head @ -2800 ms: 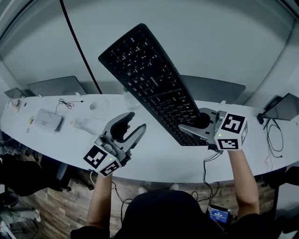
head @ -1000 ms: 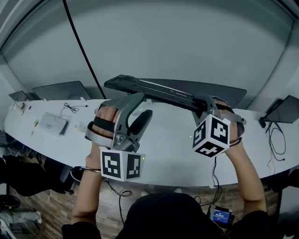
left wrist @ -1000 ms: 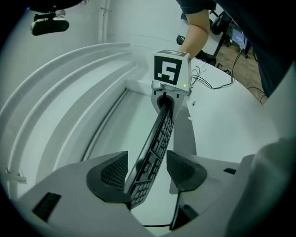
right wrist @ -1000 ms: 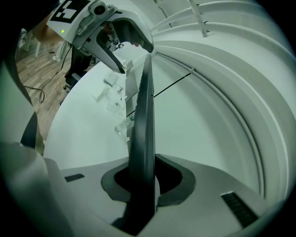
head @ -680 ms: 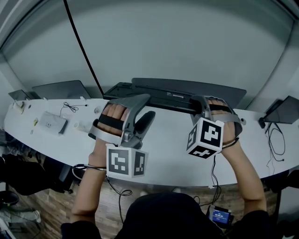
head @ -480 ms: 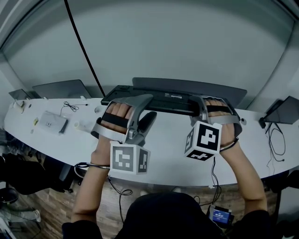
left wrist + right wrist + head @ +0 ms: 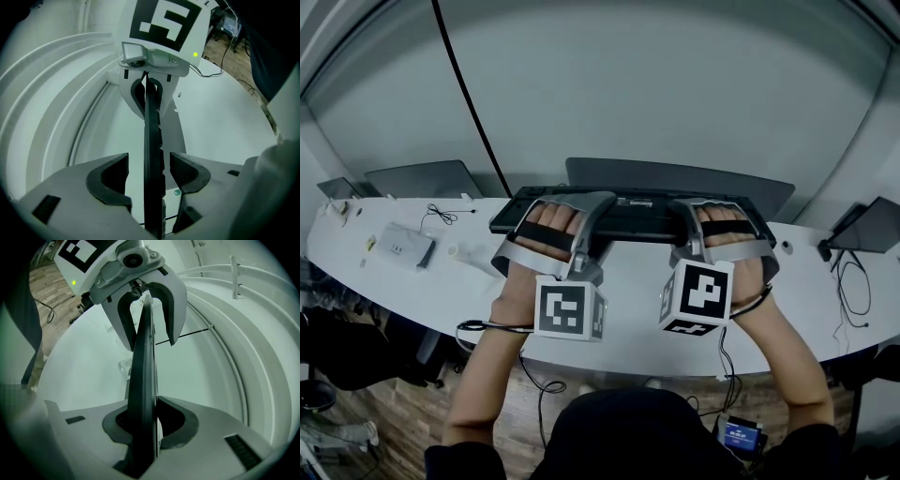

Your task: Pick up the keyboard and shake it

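Observation:
The black keyboard [image 7: 630, 207] lies level and low over the back of the white table [image 7: 628, 314], seen edge-on in the head view. My right gripper [image 7: 689, 212] is shut on its right part; in the right gripper view the keyboard [image 7: 143, 376] runs thin and upright out of the pressed jaws [image 7: 140, 425]. My left gripper [image 7: 584, 212] stands around its left part. In the left gripper view the keyboard's edge [image 7: 152, 150] passes between the pads [image 7: 186, 169] with a gap on each side, and the jaws are opening.
A small white box [image 7: 399, 246] and a coiled thin cable [image 7: 439, 214] lie at the table's left. Dark flat panels stand behind the table [image 7: 422, 176] [image 7: 694, 174], and another dark device [image 7: 872, 221] with cables sits at the right. A black cable [image 7: 464, 94] runs down the wall.
The keyboard came down from a raised, tilted pose to level near the table's back. Both grippers moved forward and closer together, and the left one now stands around the keyboard's left part.

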